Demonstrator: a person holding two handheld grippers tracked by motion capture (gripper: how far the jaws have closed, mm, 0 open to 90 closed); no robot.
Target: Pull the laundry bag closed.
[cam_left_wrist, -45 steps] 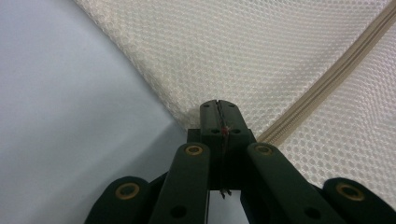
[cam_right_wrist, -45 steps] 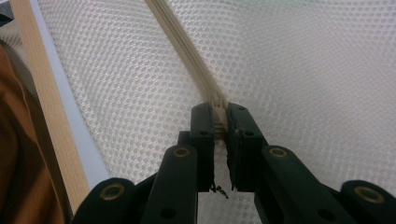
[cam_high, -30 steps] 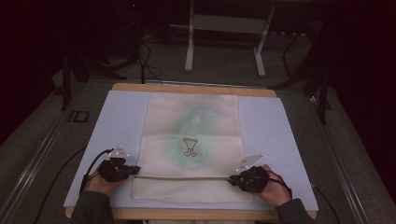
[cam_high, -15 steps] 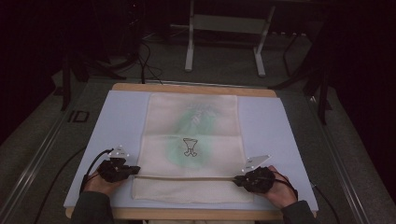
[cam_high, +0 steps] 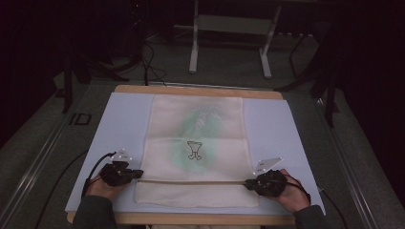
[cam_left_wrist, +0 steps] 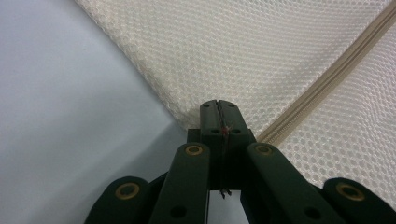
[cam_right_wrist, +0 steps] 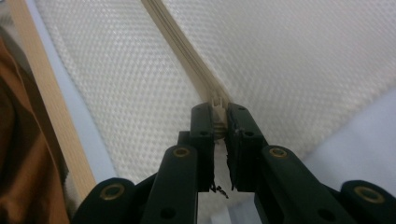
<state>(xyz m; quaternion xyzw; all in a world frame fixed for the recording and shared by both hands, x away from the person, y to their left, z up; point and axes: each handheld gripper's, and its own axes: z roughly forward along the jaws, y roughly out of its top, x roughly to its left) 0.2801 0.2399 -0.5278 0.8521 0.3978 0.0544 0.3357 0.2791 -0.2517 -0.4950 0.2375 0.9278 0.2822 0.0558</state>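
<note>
A cream mesh bag lies flat on the pale mat, with a green garment and a small dark print showing through it. A zipper runs across its near part. My left gripper is shut on the bag's left edge by the zipper's end; in the left gripper view its jaws meet with no gap. My right gripper is shut on the zipper pull at the right end of the zipper.
The mat covers a wooden table whose edge runs along the near side. A metal stand and cables lie on the dark floor behind the table. A brown sleeve shows beside the table's edge.
My right hand and gripper have slid a little to the right along the zipper line. The left hand has stayed where it was.
</note>
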